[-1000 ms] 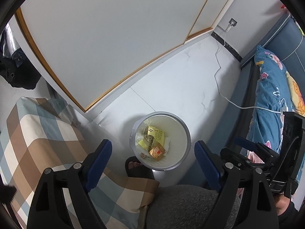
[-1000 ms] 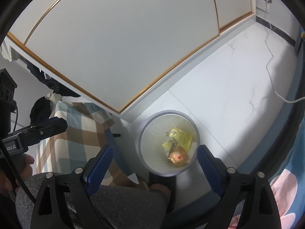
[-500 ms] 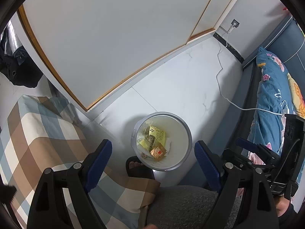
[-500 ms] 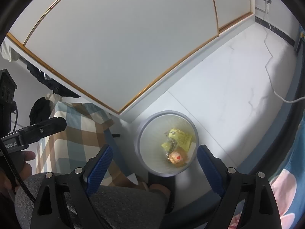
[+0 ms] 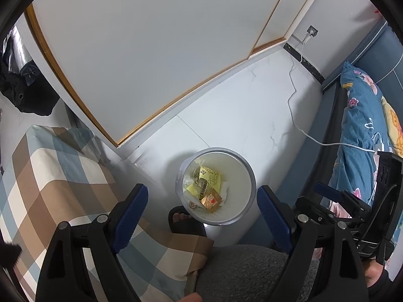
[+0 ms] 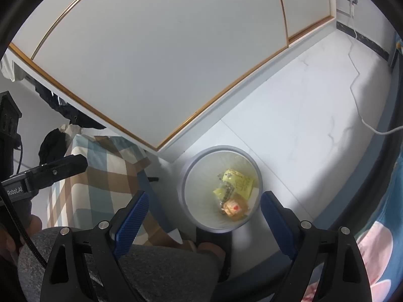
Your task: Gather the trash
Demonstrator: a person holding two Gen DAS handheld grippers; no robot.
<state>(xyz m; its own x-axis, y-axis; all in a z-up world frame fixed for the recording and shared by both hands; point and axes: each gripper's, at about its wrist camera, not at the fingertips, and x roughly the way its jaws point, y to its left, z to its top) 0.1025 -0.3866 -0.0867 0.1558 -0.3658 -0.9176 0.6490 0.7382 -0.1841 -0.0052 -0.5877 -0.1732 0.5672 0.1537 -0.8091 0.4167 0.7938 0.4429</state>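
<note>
A round white trash bin stands on the white floor and also shows in the right wrist view. Inside lie yellow wrappers and an orange packet. My left gripper is open and empty, held high above the bin. My right gripper is open and empty, also high above the bin. The right gripper shows at the right edge of the left wrist view; the left gripper shows at the left of the right wrist view.
A plaid-covered seat is left of the bin. A bed with floral blue bedding is on the right. A white cable runs across the floor. White wardrobe doors stand behind. My knee and sandalled foot are below.
Both views shift slightly; the bin sits a little differently in frame. Both grippers stay open and empty.
</note>
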